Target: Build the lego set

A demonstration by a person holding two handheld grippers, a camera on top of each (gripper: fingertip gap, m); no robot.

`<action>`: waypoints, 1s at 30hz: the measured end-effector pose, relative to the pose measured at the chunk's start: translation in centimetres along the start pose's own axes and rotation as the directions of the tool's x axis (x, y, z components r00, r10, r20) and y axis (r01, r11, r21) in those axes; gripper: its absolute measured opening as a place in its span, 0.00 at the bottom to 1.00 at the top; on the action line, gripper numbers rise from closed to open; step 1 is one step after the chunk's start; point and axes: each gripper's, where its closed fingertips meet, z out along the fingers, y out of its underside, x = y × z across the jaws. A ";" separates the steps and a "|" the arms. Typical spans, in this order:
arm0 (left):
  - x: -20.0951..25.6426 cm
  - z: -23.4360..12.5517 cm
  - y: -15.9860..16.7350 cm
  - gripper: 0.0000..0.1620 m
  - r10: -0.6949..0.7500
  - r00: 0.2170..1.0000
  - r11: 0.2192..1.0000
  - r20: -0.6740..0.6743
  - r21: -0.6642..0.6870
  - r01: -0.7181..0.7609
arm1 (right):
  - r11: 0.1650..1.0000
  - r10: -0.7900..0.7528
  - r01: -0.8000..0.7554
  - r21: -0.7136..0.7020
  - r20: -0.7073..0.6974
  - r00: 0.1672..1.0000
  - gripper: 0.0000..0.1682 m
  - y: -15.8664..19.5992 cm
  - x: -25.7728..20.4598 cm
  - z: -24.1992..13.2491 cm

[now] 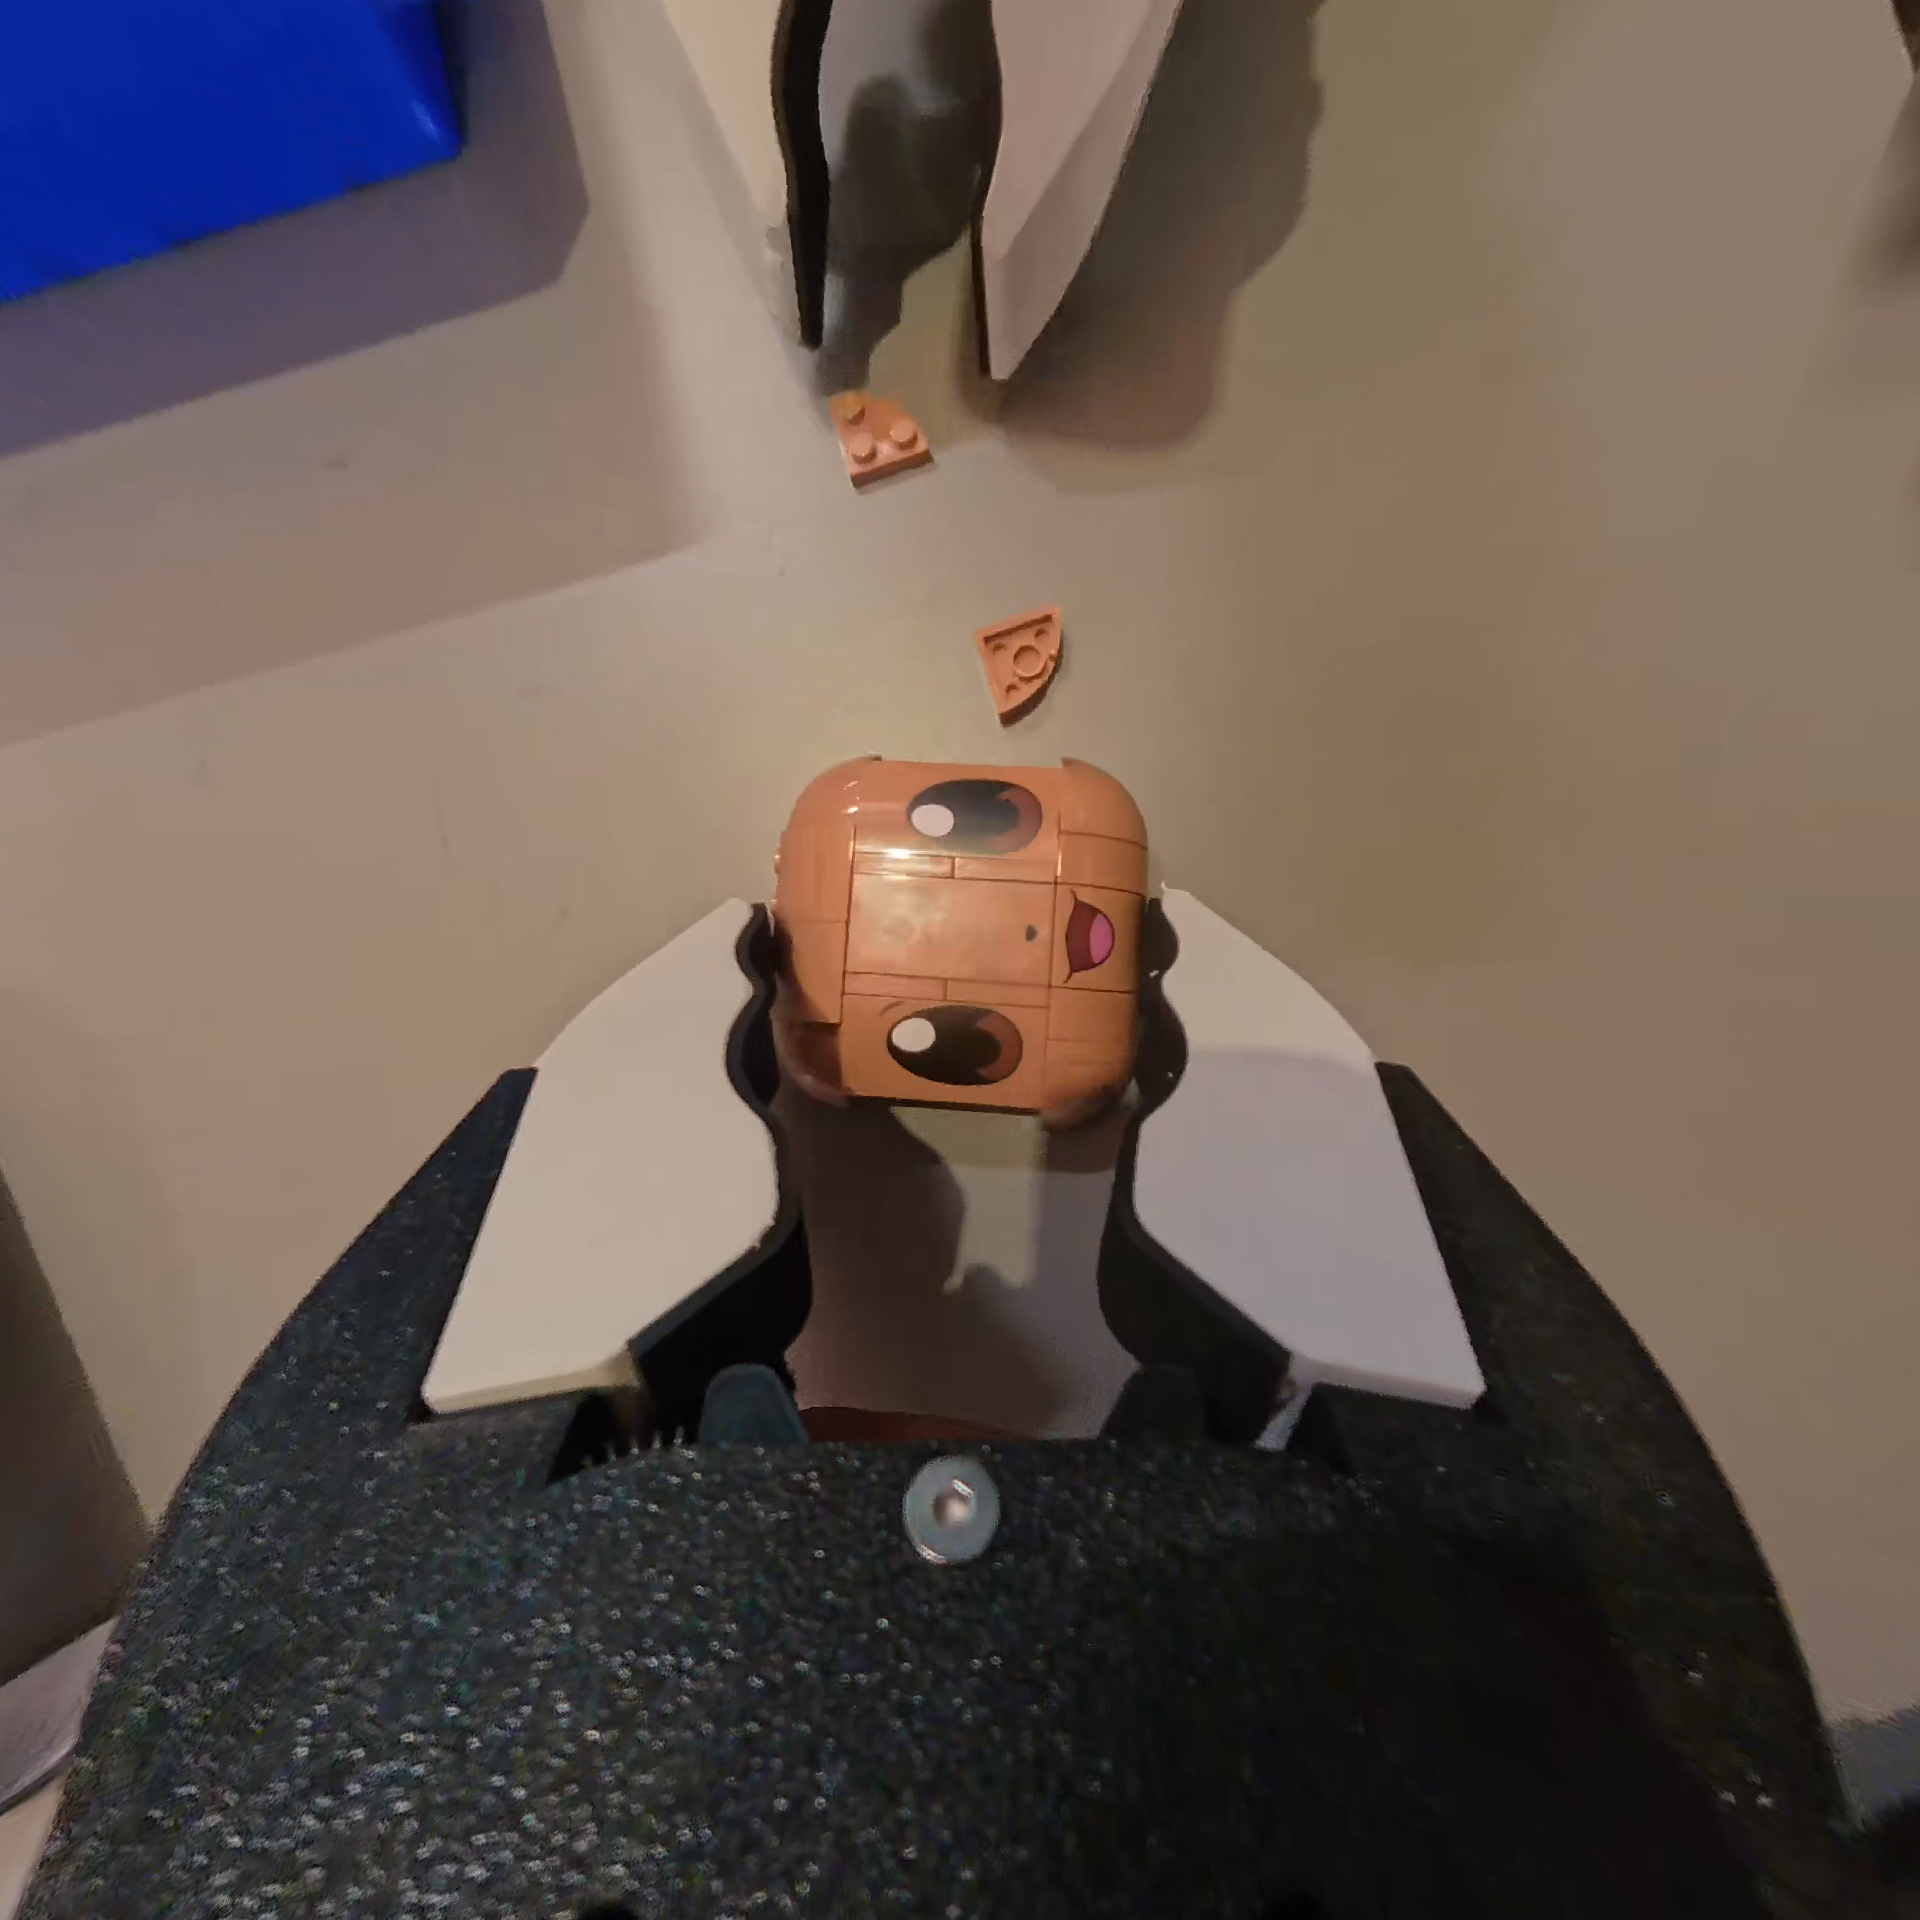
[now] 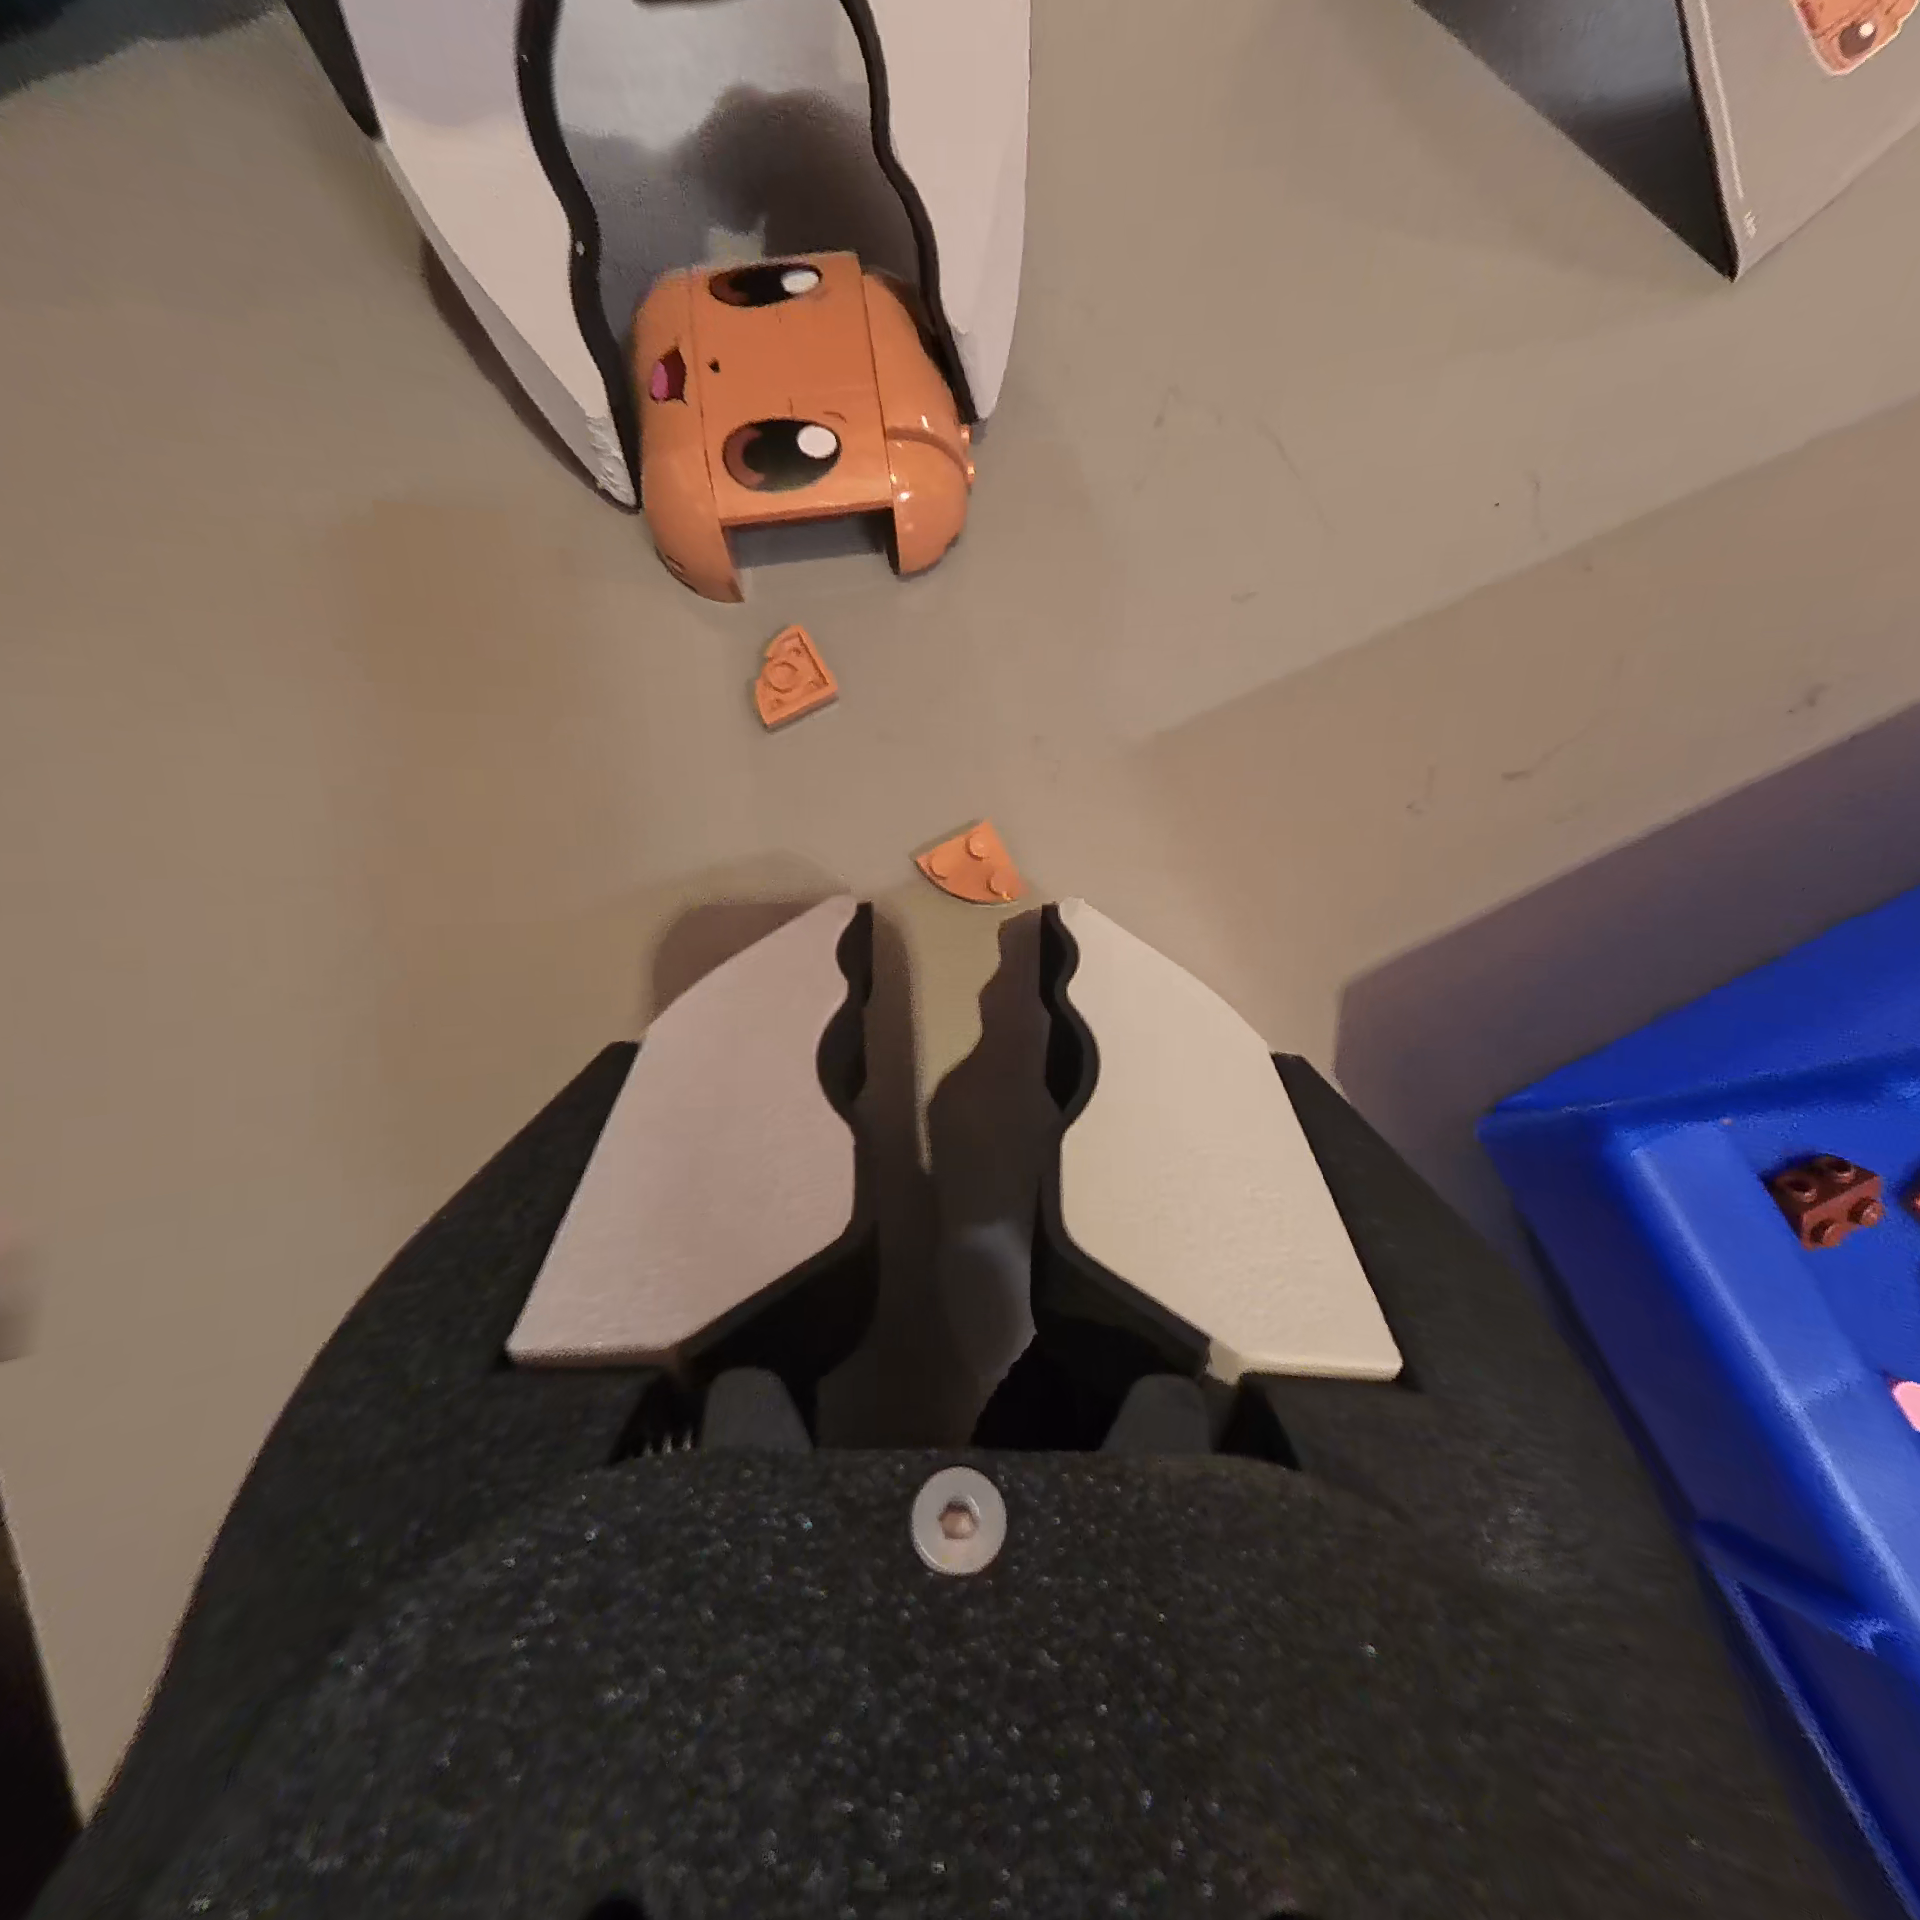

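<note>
My left gripper (image 1: 961, 914) is shut on a tan lego head (image 1: 961, 940) with two printed eyes and a mouth, holding it on the grey table; it also shows in the right wrist view (image 2: 800, 416). Two tan quarter-round plates lie between the grippers: one studs down (image 1: 1023, 673) (image 2: 792, 677), one studs up (image 1: 881, 442) (image 2: 971, 864). My right gripper (image 2: 951, 909) is open and empty, its tips just short of the studs-up plate; it shows at the top of the left wrist view (image 1: 899, 358).
A blue tray (image 2: 1662, 1299) with small brown bricks (image 2: 1823, 1205) stands at the right of the right wrist view and at the top left of the left wrist view (image 1: 208, 125). A grey and black box (image 2: 1714, 125) stands at the far right. One gripper's finger ends stand about 10 cm off the other's.
</note>
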 end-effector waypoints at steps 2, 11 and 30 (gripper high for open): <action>-0.1 0.0 -0.3 0.42 0.040 0.999 0.998 0.024 0.050 -0.042 | 0.999 0.015 -0.015 0.031 0.015 1.000 0.19 -0.5 -0.4 -0.2; 0.2 -4.3 -7.3 0.42 0.211 0.911 0.802 0.354 0.470 -0.369 | 0.968 0.111 -0.152 0.199 0.203 0.973 0.29 -4.0 -3.0 -0.7; 2.9 -7.7 -11.8 0.42 0.205 0.845 0.552 0.494 0.654 -0.516 | 0.751 0.062 -0.517 0.410 0.736 0.674 0.31 -10.7 -6.7 -7.0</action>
